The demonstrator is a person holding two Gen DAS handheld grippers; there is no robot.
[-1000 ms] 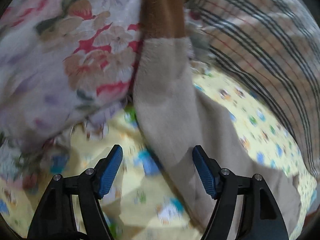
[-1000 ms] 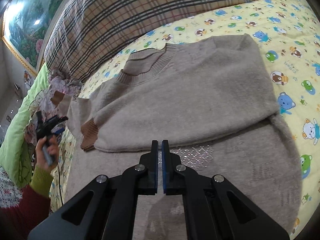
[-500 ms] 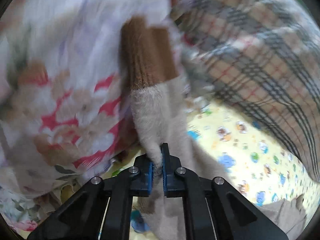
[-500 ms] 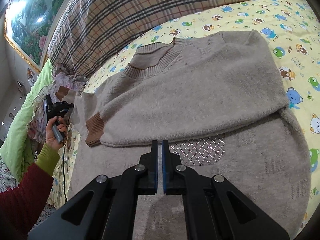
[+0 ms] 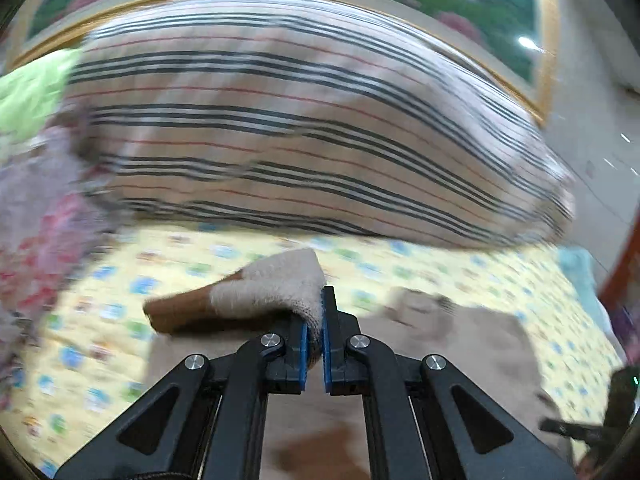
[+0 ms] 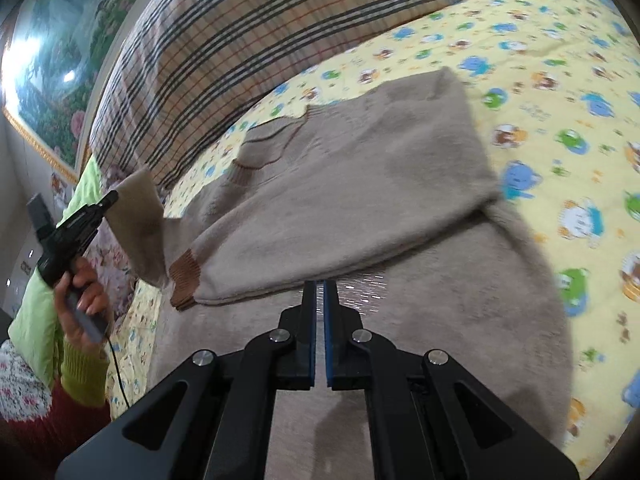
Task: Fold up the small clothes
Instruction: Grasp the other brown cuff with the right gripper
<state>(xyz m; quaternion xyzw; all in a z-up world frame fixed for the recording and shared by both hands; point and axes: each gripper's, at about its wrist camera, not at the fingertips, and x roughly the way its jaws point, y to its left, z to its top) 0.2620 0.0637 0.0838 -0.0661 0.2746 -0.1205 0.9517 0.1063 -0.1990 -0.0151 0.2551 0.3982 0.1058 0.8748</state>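
Note:
A beige sweater (image 6: 352, 184) with brown cuffs lies on the yellow cartoon-print sheet (image 6: 560, 80), one sleeve folded across its chest. My left gripper (image 5: 314, 320) is shut on the other sleeve (image 5: 276, 284) and holds it lifted, the brown cuff (image 5: 180, 312) hanging left. In the right wrist view that gripper (image 6: 108, 200) is at the far left with the sleeve (image 6: 140, 220) raised. My right gripper (image 6: 319, 292) is shut with nothing in it, over the sweater's lower body.
A large plaid pillow (image 5: 300, 140) lies along the head of the bed. Floral fabric (image 5: 36, 220) and a green cushion (image 6: 36, 312) lie at the left. A framed landscape picture (image 6: 52, 64) hangs on the wall behind.
My left gripper closed on the sleeve, then lifted it and swung towards the sweater's body. The right gripper stayed shut and moved a little closer over the sweater.

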